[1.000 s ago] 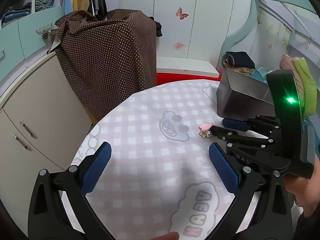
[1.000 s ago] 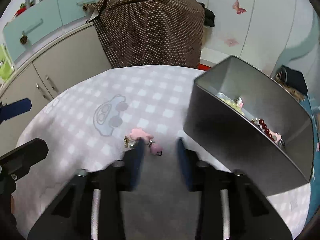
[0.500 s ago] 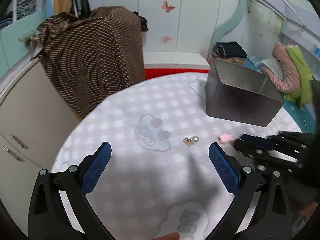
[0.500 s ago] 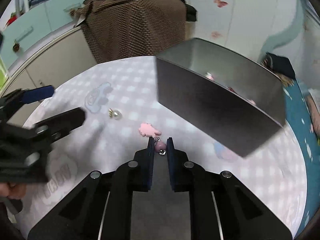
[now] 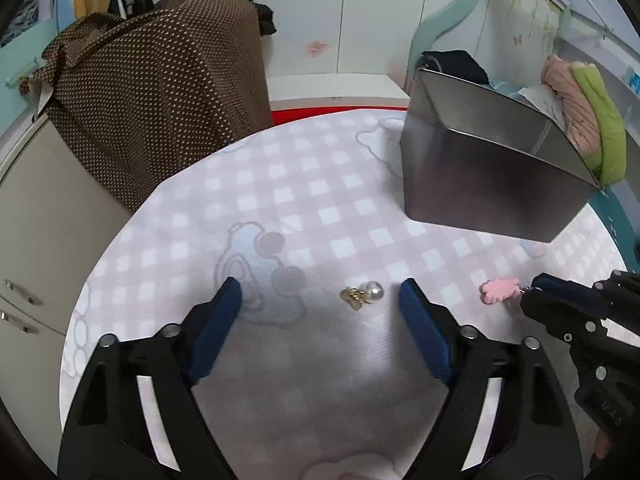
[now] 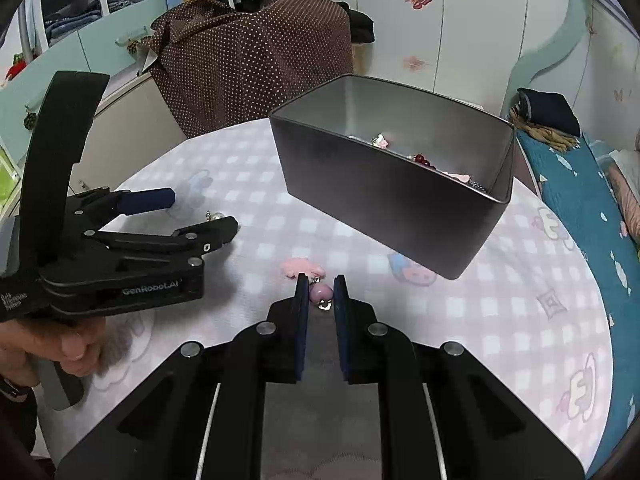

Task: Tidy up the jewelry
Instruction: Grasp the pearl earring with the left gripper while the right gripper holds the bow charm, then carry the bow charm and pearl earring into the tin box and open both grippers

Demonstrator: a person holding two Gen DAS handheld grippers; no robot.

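a pink charm (image 6: pixel 321 293) is clenched by the right gripper (image 6: pixel 321 280); the left gripper (image 5: pixel 320 300), jaws closing, unclenched, straddles a pearl earring (image 5: pixel 362 294). both are owed to the box (image 6: pixel 384 200) next.

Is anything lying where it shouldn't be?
Yes. A pearl earring lies loose on the tablecloth, outside the tin that holds the other jewelry. The left gripper is closing around it. The right gripper pinches a pink charm, also outside the tin.
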